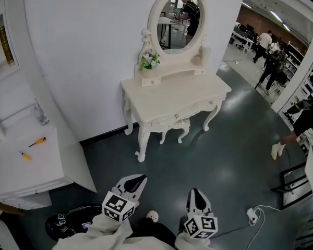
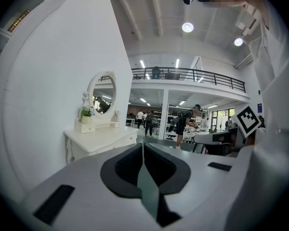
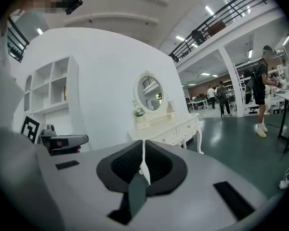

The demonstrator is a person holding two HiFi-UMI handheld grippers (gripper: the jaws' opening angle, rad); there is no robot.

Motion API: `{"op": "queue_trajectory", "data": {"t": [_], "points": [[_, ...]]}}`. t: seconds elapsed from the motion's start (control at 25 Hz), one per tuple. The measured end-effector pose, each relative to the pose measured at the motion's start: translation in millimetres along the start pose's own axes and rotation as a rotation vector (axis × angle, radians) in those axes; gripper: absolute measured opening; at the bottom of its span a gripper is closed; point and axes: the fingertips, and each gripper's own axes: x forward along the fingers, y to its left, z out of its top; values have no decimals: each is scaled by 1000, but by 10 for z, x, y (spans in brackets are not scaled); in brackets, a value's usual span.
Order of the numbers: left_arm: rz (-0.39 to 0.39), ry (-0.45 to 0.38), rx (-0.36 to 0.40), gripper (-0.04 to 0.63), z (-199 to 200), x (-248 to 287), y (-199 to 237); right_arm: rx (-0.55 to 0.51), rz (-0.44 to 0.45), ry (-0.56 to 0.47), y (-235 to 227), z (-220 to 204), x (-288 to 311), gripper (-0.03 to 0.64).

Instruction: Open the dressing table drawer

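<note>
Item, far left of the head view: a white cabinet (image 1: 26, 168) bearing two small screwdrivers, one orange-handled (image 1: 38, 141) and one yellow (image 1: 25, 155), lying apart on its top. Item, lower centre-left: the left gripper (image 1: 138, 180), marker cube behind it, jaws clenched together with nothing between them, as its own view confirms (image 2: 143, 150). Item, centre, against the white wall: the cream dressing table (image 1: 172, 92) on carved legs, well apart from both grippers. It carries an oval mirror (image 1: 178, 21) on a raised shelf and a small potted plant (image 1: 149, 62) at the shelf's left end. A matching stool (image 1: 175, 126) is tucked beneath it. The drawer (image 1: 198, 108) sits in the table's front apron, pushed in flush and closed; its knobs also show in the right gripper view (image 3: 183, 129). Item, lower centre-right: the right gripper (image 1: 195, 192), jaws likewise pressed together and empty (image 3: 143, 153). Item, lower right of the head view: a white plug block (image 1: 252, 215) with its cable on the dark green floor (image 1: 224, 155). Item, upper right: several people (image 1: 266, 61) standing among desks in the open hall beyond.
</note>
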Motion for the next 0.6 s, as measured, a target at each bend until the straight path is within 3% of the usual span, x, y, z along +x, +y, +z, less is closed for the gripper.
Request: {"op": "queue_trajectory", "data": {"t": [0.6], "points": [[53, -18, 6, 25, 88, 669, 45, -3, 53, -2, -495, 184, 526, 40]]}}
